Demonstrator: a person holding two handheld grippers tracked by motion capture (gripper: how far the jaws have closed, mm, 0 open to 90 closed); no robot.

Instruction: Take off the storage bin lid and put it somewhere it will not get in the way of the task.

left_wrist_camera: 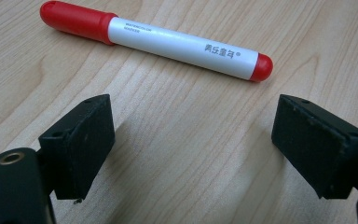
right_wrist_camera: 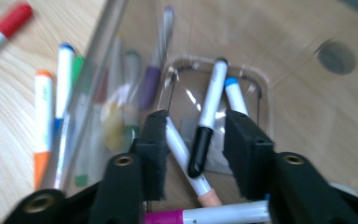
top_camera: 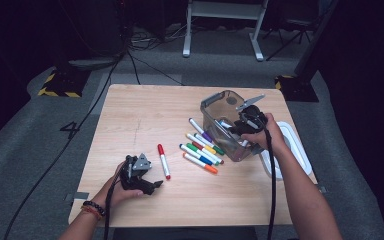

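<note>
A red-capped white marker (top_camera: 163, 161) (left_wrist_camera: 168, 42) lies on the wooden table (top_camera: 145, 115), just beyond my left gripper (top_camera: 152, 185) (left_wrist_camera: 191, 149). That gripper rests low over the wood, open, with nothing between its jaws. A clear plastic container (top_camera: 217, 102) (right_wrist_camera: 112, 56) stands at the right. My right gripper (top_camera: 235, 131) (right_wrist_camera: 196, 154) reaches into its mouth, jaws apart and pressing on nothing. Inside lie a black-capped marker (right_wrist_camera: 207, 121), a blue-capped one (right_wrist_camera: 235, 95), a peach-tipped one (right_wrist_camera: 186, 158) and a pink one (right_wrist_camera: 214, 215).
Several coloured markers (top_camera: 202, 150) (right_wrist_camera: 51, 116) lie in a row on the table to the left of the container. A white lid (top_camera: 297, 145) lies at the table's right edge, under the right forearm. Bare wood stretches across the left and far side.
</note>
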